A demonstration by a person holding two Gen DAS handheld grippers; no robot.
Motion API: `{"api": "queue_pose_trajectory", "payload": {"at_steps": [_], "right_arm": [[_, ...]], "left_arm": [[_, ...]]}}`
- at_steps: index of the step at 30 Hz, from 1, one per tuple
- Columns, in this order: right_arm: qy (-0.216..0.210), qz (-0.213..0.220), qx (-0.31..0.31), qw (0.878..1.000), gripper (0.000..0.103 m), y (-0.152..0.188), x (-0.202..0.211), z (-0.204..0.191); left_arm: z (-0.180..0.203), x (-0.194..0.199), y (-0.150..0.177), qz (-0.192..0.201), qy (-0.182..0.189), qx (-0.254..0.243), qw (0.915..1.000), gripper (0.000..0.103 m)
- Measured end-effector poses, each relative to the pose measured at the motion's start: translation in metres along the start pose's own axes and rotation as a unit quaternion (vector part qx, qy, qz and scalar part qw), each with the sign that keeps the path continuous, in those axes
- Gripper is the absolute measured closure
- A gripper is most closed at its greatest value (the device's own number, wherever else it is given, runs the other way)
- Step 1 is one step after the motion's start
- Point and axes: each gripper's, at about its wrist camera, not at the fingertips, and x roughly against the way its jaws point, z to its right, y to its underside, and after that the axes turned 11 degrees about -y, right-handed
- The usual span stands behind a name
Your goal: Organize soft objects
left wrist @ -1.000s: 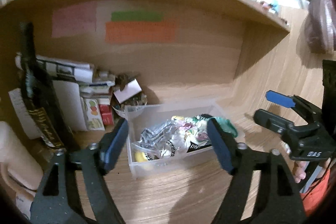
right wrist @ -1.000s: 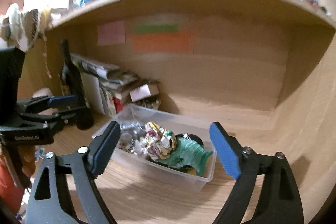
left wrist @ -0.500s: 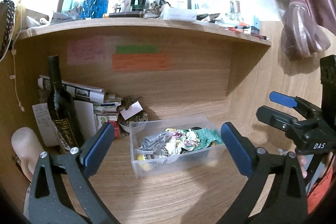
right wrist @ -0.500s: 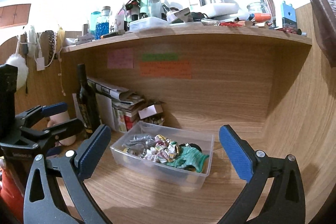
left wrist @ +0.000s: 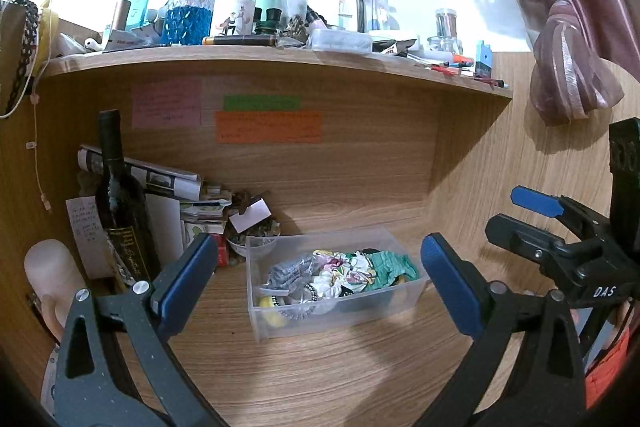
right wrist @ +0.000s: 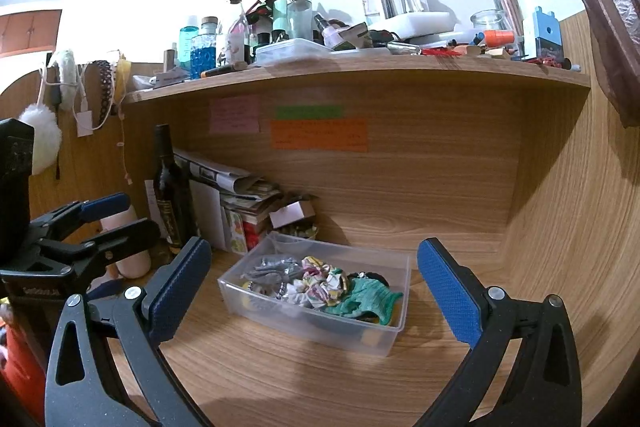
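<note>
Both pairs of fingers are standing wide apart and gripping nothing: we are holding the left gripper and the right gripper above the wooden counter, each one framing the clear plastic box between its blue pads. From the left wrist view, the right gripper is showing at the right edge, well apart from the box; from the right wrist view, the left gripper is showing at the left edge, near a pale rounded bottle.

The box is sitting on the counter under the shelf, a little forward of the back wall. The soft things are lying heaped inside it: a green ruffled cloth piece is draping toward the box's right end, a bunch of floral scrunchies is resting in the middle, and a grey fabric piece is lying at the left end. Something yellow is showing through the front wall, though we cannot tell what it is.

A dark wine bottle is standing upright to the left of the box, with a stack of papers and small cartons leaning between them against the back. Pink, green and orange notes are sticking to the back wall. Bottles and jars are crowding the shelf above, and a mauve curtain is hanging knotted at the right.
</note>
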Motion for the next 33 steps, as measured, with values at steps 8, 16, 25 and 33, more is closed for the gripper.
{"api": "queue_pose_trajectory", "payload": {"at_steps": [8,16,25,33], "right_arm": [[0.000,0.000,0.004,1.000,0.000,-0.0001,-0.0004,-0.0004],[0.004,0.002,0.009,1.000,0.000,0.0000,-0.0014,-0.0008],[0.004,0.004,0.008,1.000,0.000,0.0002,-0.0011,0.0009],[0.005,0.005,0.007,1.000,0.000,0.0005,-0.0012,0.0001]], "left_arm": [[0.0000,-0.0022,-0.0005,-0.002,-0.001,-0.003,1.0000,0.000],[0.0028,-0.0057,0.0010,-0.005,0.000,-0.005,1.0000,0.000],[0.0026,-0.0054,0.0004,-0.005,0.001,-0.004,1.0000,0.000],[0.0014,-0.0062,-0.0004,-0.004,0.003,-0.003,1.0000,0.000]]}}
